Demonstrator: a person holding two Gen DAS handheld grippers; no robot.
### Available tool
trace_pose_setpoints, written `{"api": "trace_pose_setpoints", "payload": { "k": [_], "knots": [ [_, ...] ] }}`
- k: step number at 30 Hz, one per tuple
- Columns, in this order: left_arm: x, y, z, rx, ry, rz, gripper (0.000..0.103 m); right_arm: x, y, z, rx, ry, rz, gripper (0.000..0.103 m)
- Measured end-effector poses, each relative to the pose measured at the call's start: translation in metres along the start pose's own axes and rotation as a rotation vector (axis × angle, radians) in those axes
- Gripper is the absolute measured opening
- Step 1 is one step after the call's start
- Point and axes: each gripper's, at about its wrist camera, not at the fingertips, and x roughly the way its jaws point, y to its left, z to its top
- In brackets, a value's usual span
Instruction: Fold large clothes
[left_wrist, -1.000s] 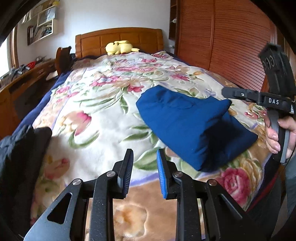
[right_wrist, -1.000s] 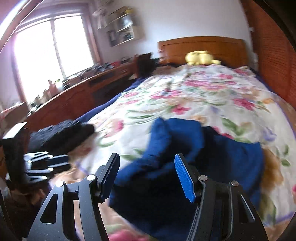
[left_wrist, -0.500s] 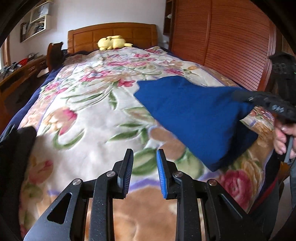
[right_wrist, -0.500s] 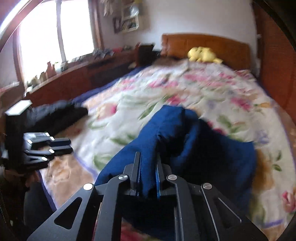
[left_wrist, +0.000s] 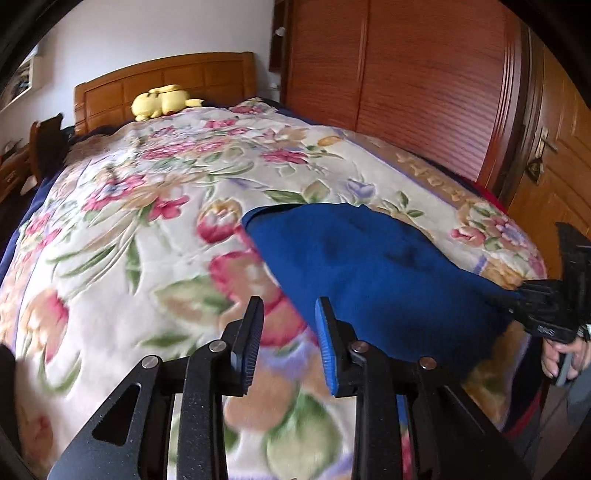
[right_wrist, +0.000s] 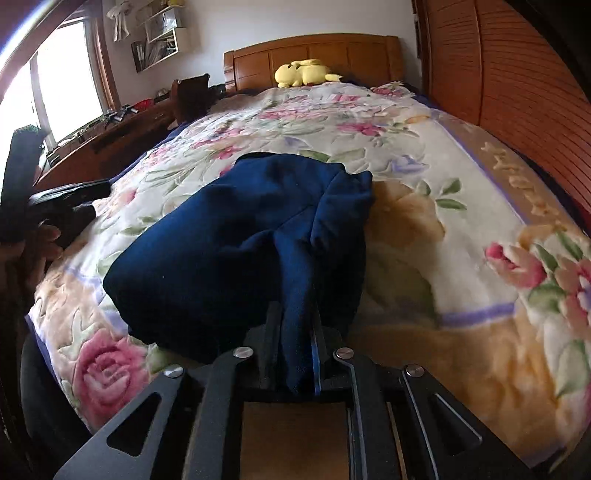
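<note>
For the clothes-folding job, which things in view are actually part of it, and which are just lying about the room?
Part of the job:
- blue garment on the floral blanket
- right claw, clamped on a fold of the garment, jaws easing open
- left claw, jaws opening, nothing between them

Just lying about:
- yellow plush toy by the headboard
- wooden wardrobe
- desk under the window

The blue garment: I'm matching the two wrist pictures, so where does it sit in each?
Left wrist: blue garment right of centre, stretching to the right edge.
Right wrist: it fills the centre, a fold running down between the near fingers.
Shared landmark: yellow plush toy by the headboard.
</note>
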Motion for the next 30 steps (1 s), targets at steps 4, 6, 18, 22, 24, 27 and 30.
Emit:
{"api": "trace_pose_setpoints", "payload": {
  "k": [4,6,18,22,24,27,30],
  "knots": [
    [0.034,-0.005,0.016,0.008,0.044,-0.012,0.03,-0.014,0.013,-0.018,0.025,-0.02,-0.017,0.026],
    [0.051,-0.004,0.025,0.013,0.054,-0.002,0.03,-0.015,0.012,-0.024,0.036,-0.039,-0.025,0.044],
    [0.165,0.027,0.059,-0.018,0.182,0.065,0.032,0.022,0.009,-0.044,0.136,0.044,0.036,0.071],
    [0.19,0.043,0.056,-0.061,0.206,0.066,0.036,0.029,0.011,-0.041,0.123,0.051,0.034,0.071],
    [0.197,0.047,0.054,-0.066,0.216,0.07,0.039,0.032,0.01,-0.04,0.128,0.055,0.042,0.071],
    [0.205,0.048,0.053,-0.043,0.212,0.105,0.055,0.035,0.008,-0.038,0.134,0.067,0.057,0.071],
    [0.21,0.052,0.054,-0.033,0.201,0.129,0.069,0.036,0.01,-0.037,0.125,0.077,0.055,0.071]
  ]
}}
